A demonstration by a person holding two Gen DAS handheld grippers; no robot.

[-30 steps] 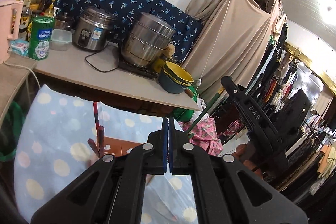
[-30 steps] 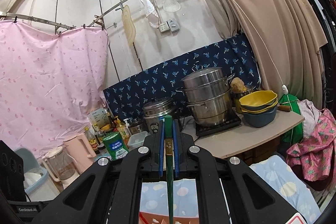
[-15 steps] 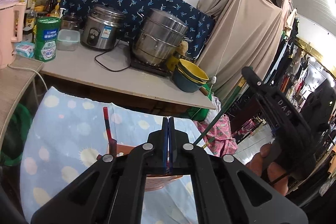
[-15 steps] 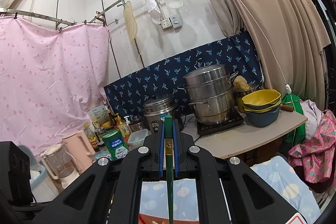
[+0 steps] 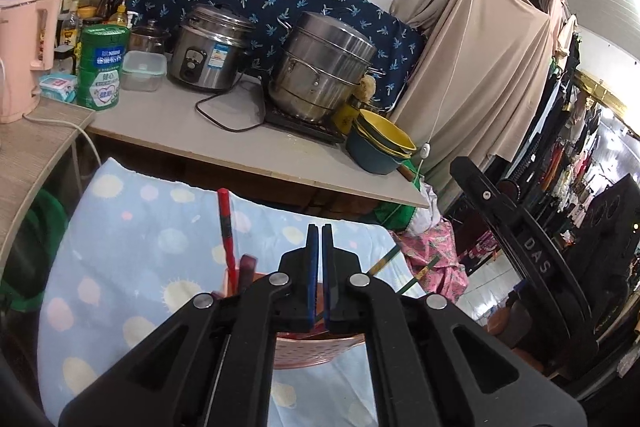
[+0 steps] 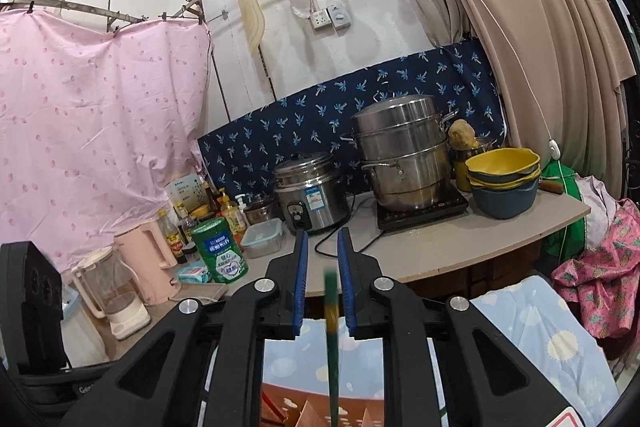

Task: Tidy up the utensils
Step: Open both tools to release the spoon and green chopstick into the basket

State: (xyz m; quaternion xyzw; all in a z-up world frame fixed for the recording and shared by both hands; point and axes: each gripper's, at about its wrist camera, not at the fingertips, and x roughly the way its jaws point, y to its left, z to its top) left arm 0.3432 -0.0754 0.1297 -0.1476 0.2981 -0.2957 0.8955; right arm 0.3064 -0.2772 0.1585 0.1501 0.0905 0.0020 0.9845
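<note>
I'm dropping the green chopstick point(image 6: 331, 339) into the pink utensil basket point(image 5: 316, 351): my right gripper point(image 6: 323, 283) is opening, stick loose between its pads above the basket. My left gripper point(image 5: 319, 275) is closed, empty. Next, withdraw upward.

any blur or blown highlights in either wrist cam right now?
Right wrist view: the green chopstick between the opening jaws of the right gripper is motion-smeared; the steel pot is sharp. Left wrist view: sharp, but the far right by the hanging clothes is blown out. Both show fisheye bending and dark corners.
</note>
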